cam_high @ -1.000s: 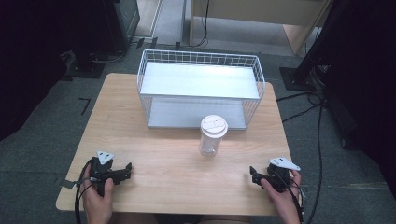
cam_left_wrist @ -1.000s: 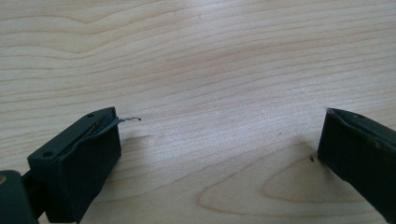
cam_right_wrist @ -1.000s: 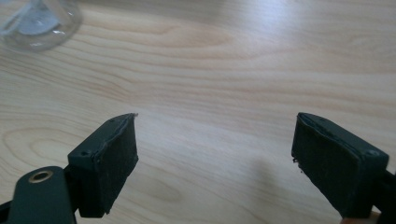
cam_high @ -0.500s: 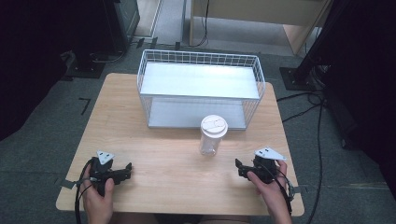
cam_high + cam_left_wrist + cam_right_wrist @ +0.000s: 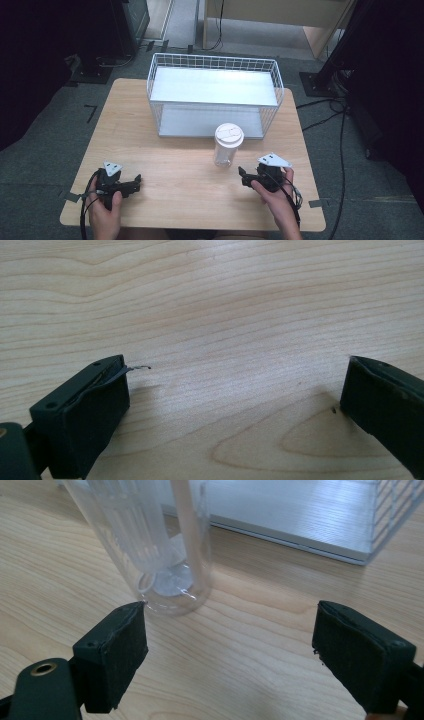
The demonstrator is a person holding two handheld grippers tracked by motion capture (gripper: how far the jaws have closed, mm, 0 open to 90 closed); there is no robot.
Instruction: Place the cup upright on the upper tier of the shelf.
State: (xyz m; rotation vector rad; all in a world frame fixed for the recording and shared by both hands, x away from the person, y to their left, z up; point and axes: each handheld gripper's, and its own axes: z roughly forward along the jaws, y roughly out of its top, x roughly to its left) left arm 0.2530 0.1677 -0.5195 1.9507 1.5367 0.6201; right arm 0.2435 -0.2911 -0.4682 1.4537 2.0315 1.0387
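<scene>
A clear plastic cup with a white lid stands upright on the wooden table, just in front of a white wire basket. My right gripper is open, low over the table a short way right of and nearer than the cup. In the right gripper view the cup's base sits just ahead of the left jaw, with nothing between the jaws. My left gripper rests open at the table's near left; in the left gripper view its jaws frame bare wood.
The wire basket has a flat upper shelf and a lower floor, open toward me. Its front edge lies just behind the cup. Cables trail on the grey floor to the right. Dark stands flank the table's far side.
My right gripper has slid left and forward along the table toward the cup. The left gripper and the cup have stayed in place.
</scene>
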